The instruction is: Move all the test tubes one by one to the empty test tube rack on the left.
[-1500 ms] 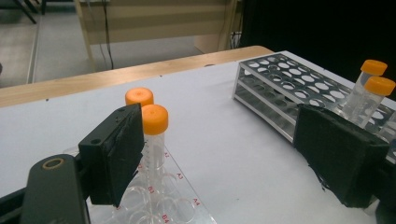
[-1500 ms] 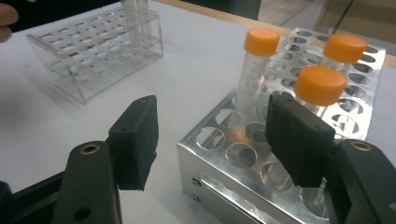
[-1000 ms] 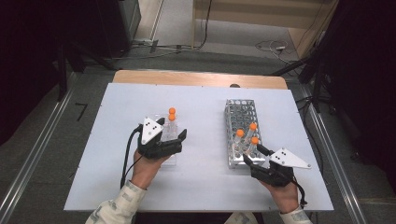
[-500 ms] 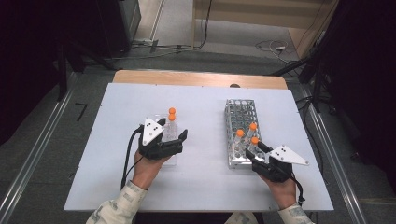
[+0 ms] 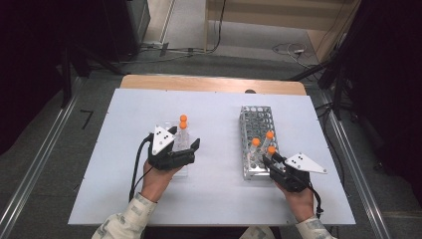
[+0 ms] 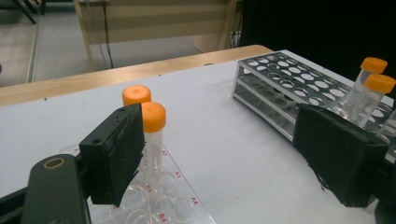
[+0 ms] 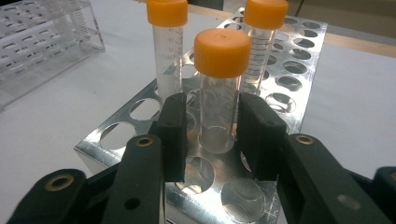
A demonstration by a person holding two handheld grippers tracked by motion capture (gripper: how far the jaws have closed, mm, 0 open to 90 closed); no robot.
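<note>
Right hand-held gripper (image 7: 210, 135): its view shows me jaws just closing beside the nearest orange-capped tube (image 7: 218, 88), a slight gap left, in the metal rack (image 7: 299, 70). Left hand-held gripper (image 6: 219, 163) spread wide over the clear rack (image 6: 177, 205).

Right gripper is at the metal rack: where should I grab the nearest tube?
Grip the nearest tube on its clear wall just below the orange cap, coming level from the rack's near end. It stands upright, and the right gripper's jaws, just closing, already flank it; the neighbours stand behind.
</note>
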